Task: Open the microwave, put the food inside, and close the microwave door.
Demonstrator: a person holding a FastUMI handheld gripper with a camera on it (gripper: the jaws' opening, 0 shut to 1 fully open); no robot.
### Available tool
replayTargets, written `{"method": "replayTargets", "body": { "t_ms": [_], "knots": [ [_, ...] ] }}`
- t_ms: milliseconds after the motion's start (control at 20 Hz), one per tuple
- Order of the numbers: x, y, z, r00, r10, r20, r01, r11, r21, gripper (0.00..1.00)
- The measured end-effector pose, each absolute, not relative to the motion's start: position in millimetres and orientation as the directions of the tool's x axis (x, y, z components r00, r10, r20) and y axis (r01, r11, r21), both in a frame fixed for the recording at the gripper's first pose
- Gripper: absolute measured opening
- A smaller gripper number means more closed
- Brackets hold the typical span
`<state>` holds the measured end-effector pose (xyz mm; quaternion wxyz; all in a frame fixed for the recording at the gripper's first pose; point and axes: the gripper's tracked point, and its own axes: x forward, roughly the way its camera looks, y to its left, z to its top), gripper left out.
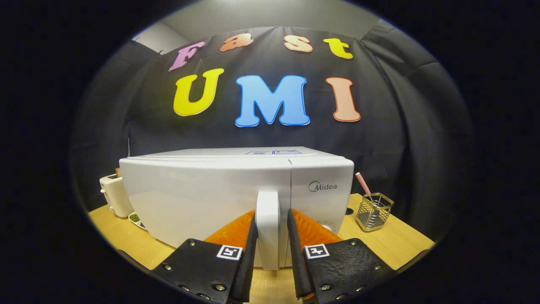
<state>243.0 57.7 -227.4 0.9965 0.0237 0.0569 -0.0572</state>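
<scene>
A white microwave (202, 190) stands on the wooden table right in front of me, its door closed flat against the body. The door's white vertical handle (267, 230) sits between my two fingers, and both fingers press against its sides. My gripper (271, 219) is shut on that handle. A white plate with green food (136, 218) lies on the table just left of the microwave, mostly hidden behind its corner.
A white toaster (113, 195) stands at the back left beside the microwave. To the right of the microwave, a wire mesh holder (373, 212) with a checked straw sits on the wooden table (400, 245). Black cloth closes off the back.
</scene>
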Motion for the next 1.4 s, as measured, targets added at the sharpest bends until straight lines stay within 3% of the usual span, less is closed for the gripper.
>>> {"method": "replayTargets", "body": {
  "t_ms": [50, 100, 150, 200, 250, 300, 600, 850, 900, 1000, 1400],
  "knots": [
    [243, 61, -227, 0.987, -0.107, -0.122, 0.113, 0.992, 0.047, 0.39],
    [246, 58, -232, 0.985, -0.124, -0.119, 0.130, 0.990, 0.046, 0.24],
    [241, 61, -230, 0.983, -0.139, -0.117, 0.145, 0.988, 0.046, 0.24],
    [241, 63, -229, 0.980, -0.158, -0.118, 0.164, 0.985, 0.046, 0.15],
    [234, 63, -227, 0.979, -0.167, -0.117, 0.173, 0.984, 0.048, 0.14],
    [237, 62, -228, 0.978, -0.169, -0.119, 0.176, 0.983, 0.052, 0.08],
    [203, 75, -227, 0.982, -0.167, -0.086, 0.169, 0.986, 0.013, 0.08],
    [171, 92, -227, 0.990, -0.082, -0.112, 0.092, 0.992, 0.089, 0.09],
    [163, 97, -227, 0.992, -0.054, -0.115, 0.065, 0.993, 0.095, 0.19],
    [150, 106, -227, 0.993, 0.003, -0.117, 0.012, 0.992, 0.126, 0.26],
    [84, 152, -243, 0.969, 0.201, -0.144, -0.179, 0.973, 0.148, 0.27]
  ]
}}
